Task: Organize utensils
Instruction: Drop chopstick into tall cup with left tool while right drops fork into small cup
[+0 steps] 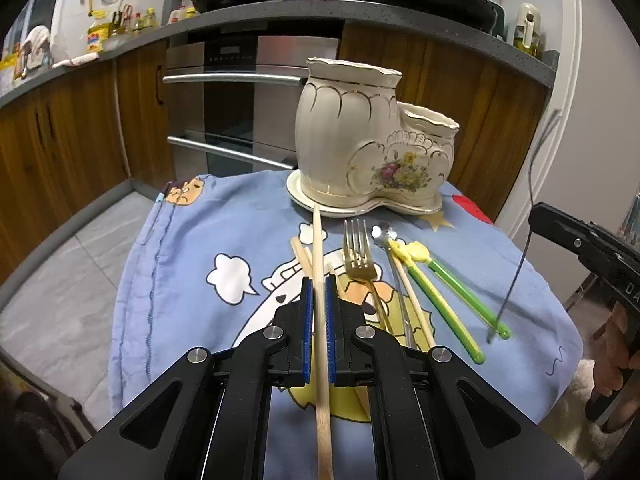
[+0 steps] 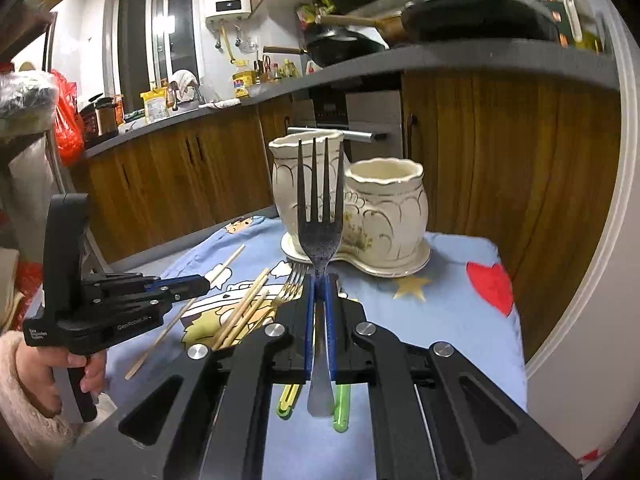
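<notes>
My left gripper [image 1: 319,280] is shut on a wooden chopstick [image 1: 318,248] that points toward the cream ceramic holder [image 1: 360,140], held above the blue cloth. My right gripper [image 2: 319,280] is shut on a dark fork [image 2: 319,216] with tines up, in front of the holder [image 2: 384,216], which has a tall pot and a short pot on one saucer. On the cloth lie a gold fork [image 1: 360,256], more wooden chopsticks [image 1: 302,258], green training chopsticks [image 1: 448,300] and a small metal spoon [image 1: 382,234]. The left gripper also shows in the right wrist view [image 2: 200,282].
The low table has a blue cartoon cloth [image 1: 200,260]. Behind it stand wooden cabinets [image 1: 60,140] and an oven [image 1: 240,100] under a grey counter [image 1: 280,12] with pans. A thin cable [image 1: 528,208] hangs at the right. Tiled floor [image 1: 60,280] lies left.
</notes>
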`<state>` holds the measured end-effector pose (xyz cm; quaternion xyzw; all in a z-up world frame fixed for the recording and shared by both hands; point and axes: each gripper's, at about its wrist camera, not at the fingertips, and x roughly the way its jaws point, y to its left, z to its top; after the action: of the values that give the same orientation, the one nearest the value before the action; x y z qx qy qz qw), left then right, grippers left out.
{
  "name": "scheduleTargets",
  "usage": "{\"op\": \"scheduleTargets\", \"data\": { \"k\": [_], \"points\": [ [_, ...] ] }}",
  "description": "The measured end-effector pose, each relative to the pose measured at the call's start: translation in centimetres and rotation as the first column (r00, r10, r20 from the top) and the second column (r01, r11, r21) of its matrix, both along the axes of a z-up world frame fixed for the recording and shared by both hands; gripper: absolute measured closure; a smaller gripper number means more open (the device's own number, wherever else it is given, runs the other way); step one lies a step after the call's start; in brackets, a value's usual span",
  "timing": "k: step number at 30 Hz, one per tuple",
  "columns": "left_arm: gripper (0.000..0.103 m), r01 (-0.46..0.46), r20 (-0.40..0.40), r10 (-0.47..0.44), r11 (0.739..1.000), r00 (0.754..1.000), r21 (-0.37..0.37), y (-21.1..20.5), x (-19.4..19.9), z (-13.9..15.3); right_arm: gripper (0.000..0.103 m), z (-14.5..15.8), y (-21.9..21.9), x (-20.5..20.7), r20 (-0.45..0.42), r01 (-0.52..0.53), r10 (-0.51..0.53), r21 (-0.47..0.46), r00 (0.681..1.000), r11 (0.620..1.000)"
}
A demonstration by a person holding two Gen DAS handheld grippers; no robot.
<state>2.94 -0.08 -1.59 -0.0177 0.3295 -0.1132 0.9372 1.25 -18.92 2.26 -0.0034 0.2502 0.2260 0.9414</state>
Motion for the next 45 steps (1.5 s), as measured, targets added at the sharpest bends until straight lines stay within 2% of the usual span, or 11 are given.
{"op": "scheduleTargets", "data": {
  "k": [6,11,19,24,28,37,41,45],
  "points": [
    [0.097,0.007,0.022,-0.007,1.0,1.0,-0.008,0.4,-0.3,0.2,0.098,0.5,0.0,-0.6,0.032,0.003,-0.003,-0.002,0.999,1.0],
    [0.097,0.012,0.069,-0.009,0.999,0.998,-0.049,0.7,-0.9,1.5,0.098,1.3,0.0,-1.0,0.066,0.009,-0.009,0.006,0.998,1.0],
    [0.097,0.043,0.212,-0.023,0.995,0.977,-0.091,0.7,-1.1,6.2,0.098,3.9,0.3,-0.5,0.129,0.018,-0.018,-0.001,0.992,1.0],
    [0.097,0.069,0.324,-0.032,0.993,0.945,-0.1,0.2,0.1,9.9,0.098,6.0,0.3,1.0,0.179,0.036,-0.036,0.001,0.983,0.999],
    [0.097,0.081,0.39,-0.028,0.989,0.92,-0.121,-0.5,2.3,12.0,0.098,7.3,0.0,2.9,0.189,0.044,-0.048,0.027,0.981,0.999],
    [0.097,0.072,0.463,0.011,0.984,0.886,-0.16,-1.3,9.3,15.9,0.098,10.4,0.2,8.3,0.217,0.056,-0.07,0.068,0.974,0.996],
    [0.097,0.044,0.491,0.054,0.982,0.869,-0.186,-1.7,12.3,16.6,0.098,11.3,0.3,10.0,0.232,0.066,-0.085,0.091,0.969,0.994],
    [0.097,-0.021,0.526,0.105,0.986,0.844,-0.163,-2.8,14.7,16.5,0.098,10.8,0.2,11.4,0.229,0.082,-0.108,0.118,0.967,0.99]
  ]
}}
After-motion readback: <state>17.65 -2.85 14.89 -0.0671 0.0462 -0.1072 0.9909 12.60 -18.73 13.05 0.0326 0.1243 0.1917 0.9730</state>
